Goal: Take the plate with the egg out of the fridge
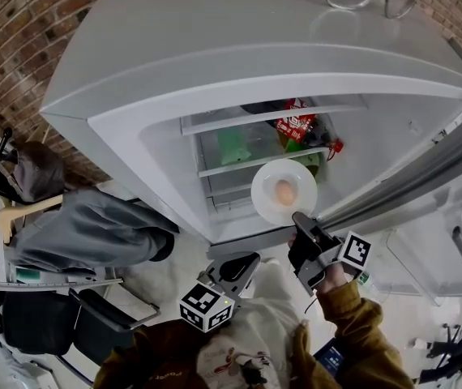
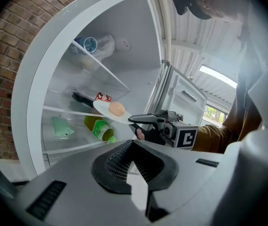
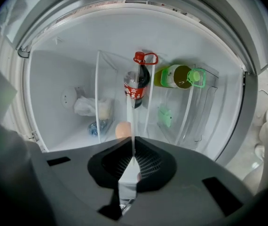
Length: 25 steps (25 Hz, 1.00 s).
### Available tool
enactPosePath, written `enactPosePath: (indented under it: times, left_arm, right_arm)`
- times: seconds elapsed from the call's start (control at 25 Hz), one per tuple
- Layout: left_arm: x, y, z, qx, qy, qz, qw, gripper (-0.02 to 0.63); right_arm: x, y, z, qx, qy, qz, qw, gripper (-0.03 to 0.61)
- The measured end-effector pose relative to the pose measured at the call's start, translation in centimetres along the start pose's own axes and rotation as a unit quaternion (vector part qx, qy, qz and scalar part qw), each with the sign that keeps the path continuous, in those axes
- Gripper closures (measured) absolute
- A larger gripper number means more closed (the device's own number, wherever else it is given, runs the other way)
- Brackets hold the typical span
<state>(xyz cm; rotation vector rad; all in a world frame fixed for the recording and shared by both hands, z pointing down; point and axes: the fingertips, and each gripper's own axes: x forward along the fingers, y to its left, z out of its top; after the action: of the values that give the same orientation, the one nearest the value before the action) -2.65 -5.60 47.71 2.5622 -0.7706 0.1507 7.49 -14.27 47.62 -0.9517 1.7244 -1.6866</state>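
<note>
A white plate with a brown egg on it hangs level at the fridge's opening, in front of the glass shelves. My right gripper is shut on the plate's near rim. In the right gripper view the plate shows edge-on as a thin line between the jaws, with the egg to its left. The left gripper view shows the plate, the egg and the right gripper from the side. My left gripper sits lower, outside the fridge, shut with nothing in it.
A cola bottle and a green bottle lie on the shelves behind the plate. The open fridge door stands at the right. A chair with grey clothes is at the left, and a brick wall behind it.
</note>
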Motion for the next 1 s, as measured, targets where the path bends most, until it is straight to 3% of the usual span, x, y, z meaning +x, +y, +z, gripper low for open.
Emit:
enactPosePath:
  times: [1.0]
  left_arm:
    - [0.6, -0.3, 0.1, 0.007, 0.003, 0.000, 1.0000, 0.606]
  right_arm:
    - [-4.9, 1.4, -1.4, 0.020, -0.023, 0.018, 0.999, 0.557]
